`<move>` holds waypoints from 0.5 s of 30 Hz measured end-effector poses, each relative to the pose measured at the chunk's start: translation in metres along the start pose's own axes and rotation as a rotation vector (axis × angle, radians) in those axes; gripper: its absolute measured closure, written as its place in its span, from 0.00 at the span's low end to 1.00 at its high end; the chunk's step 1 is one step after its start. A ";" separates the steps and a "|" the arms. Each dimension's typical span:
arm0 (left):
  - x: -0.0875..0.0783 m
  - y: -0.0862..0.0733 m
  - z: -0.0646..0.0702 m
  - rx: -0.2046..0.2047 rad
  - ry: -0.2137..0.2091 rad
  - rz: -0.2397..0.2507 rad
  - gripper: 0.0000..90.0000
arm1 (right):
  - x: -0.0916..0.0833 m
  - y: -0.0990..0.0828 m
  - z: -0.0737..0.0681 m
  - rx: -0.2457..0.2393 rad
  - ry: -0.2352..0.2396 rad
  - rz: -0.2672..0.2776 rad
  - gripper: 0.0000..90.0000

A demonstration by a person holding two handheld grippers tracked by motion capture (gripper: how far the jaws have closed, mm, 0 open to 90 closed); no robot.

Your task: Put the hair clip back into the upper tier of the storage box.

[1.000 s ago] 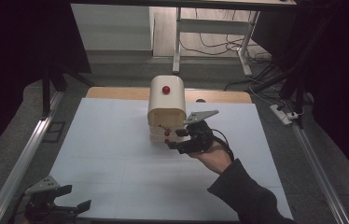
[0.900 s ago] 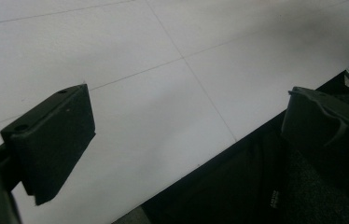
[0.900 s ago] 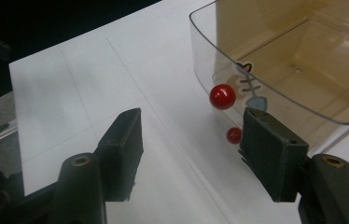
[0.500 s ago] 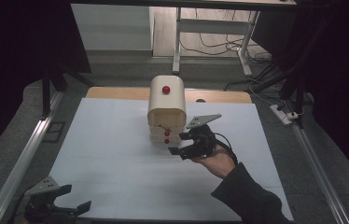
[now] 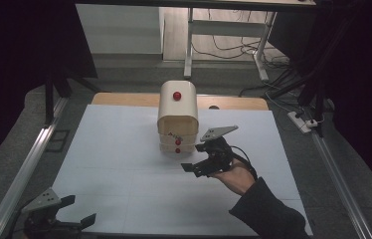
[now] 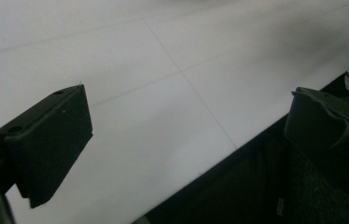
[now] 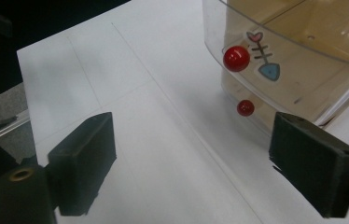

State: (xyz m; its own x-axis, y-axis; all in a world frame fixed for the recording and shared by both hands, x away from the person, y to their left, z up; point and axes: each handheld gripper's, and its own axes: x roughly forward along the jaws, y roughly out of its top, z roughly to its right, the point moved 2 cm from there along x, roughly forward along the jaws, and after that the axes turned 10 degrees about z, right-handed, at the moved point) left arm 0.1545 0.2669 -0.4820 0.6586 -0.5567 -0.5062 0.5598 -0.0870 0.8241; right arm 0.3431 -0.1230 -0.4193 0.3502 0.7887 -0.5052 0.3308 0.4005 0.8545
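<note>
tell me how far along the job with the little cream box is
Looks done: the box sits shut, its clear curved door down. In hand: nothing; the right gripper, jaws just opened and empty, sits beside the lower red knobs. The left gripper waits open at the table's near edge. What's left can't be told.

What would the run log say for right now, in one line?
left gripper: open, idle at table edge | right gripper: fingers just opened, nothing between, beside box | red knobs: untouched
</note>
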 end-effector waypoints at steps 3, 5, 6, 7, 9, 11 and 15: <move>0.000 0.000 -0.001 -0.012 -0.005 0.003 0.01 | -0.001 -0.002 -0.001 0.006 0.001 -0.001 0.11; 0.000 0.000 -0.002 -0.018 -0.008 0.004 0.01 | -0.002 -0.004 -0.001 0.007 0.007 0.005 0.11; 0.000 0.000 -0.002 -0.021 -0.009 0.004 0.01 | -0.002 -0.004 -0.001 0.008 0.008 0.006 0.10; 0.000 0.000 -0.003 -0.023 -0.010 0.004 0.01 | -0.002 -0.005 -0.002 0.007 0.007 0.010 0.10; 0.000 -0.001 -0.003 -0.028 -0.011 0.001 0.01 | -0.003 -0.007 -0.002 0.003 0.005 0.013 0.09; 0.001 -0.001 -0.003 -0.027 -0.013 -0.003 0.01 | -0.003 -0.009 -0.003 0.002 0.004 0.010 0.08; 0.001 -0.001 -0.004 -0.035 -0.025 -0.005 0.02 | -0.002 -0.015 -0.004 -0.004 0.002 0.000 0.07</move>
State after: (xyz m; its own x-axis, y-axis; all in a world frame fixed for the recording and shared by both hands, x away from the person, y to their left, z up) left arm 0.1566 0.2694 -0.4839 0.6432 -0.5768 -0.5035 0.5804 -0.0616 0.8120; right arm 0.3341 -0.1282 -0.4305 0.3485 0.7895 -0.5053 0.3273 0.4027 0.8548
